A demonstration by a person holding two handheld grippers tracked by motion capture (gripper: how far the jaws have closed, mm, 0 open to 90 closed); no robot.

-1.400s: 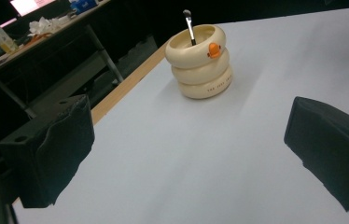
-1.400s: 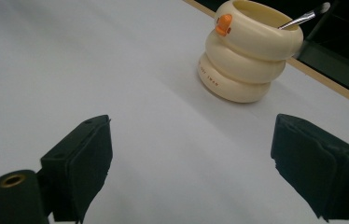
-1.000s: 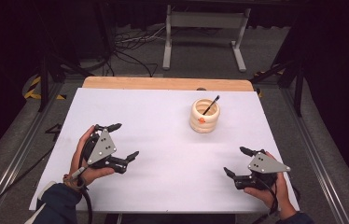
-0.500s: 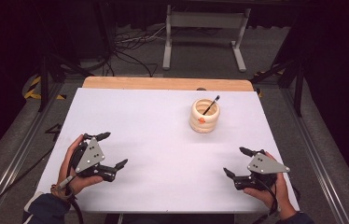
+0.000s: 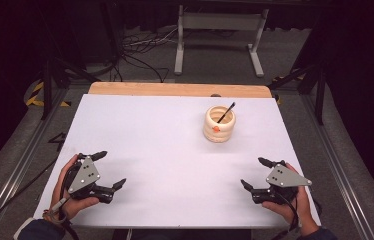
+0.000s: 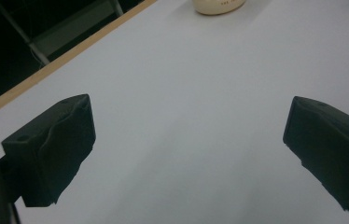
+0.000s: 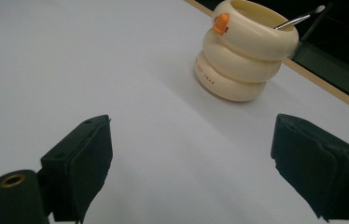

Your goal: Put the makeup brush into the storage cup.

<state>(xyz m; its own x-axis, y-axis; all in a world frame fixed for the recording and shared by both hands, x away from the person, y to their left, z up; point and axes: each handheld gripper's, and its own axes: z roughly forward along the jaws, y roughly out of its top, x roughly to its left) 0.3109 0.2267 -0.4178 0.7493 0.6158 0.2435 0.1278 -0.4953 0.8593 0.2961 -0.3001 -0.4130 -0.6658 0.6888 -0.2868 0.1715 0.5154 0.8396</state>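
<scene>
The cream ringed cup (image 5: 219,124) stands upright on the far right part of the white desk (image 5: 175,145), a thin dark-handled brush (image 5: 225,112) leaning inside it; the left tool (image 5: 104,170) and the right tool (image 5: 255,173) rest near the desk's near edge, well apart from the cup, each with jaws spread wide and holding nothing. The cup looks light and tall, so a sideways nudge from a jaw could tip it; catching the slanted brush handle could lever it over too. The brush's lower end is hidden inside the cup; small lettering on the cup's base ring is unreadable.
</scene>
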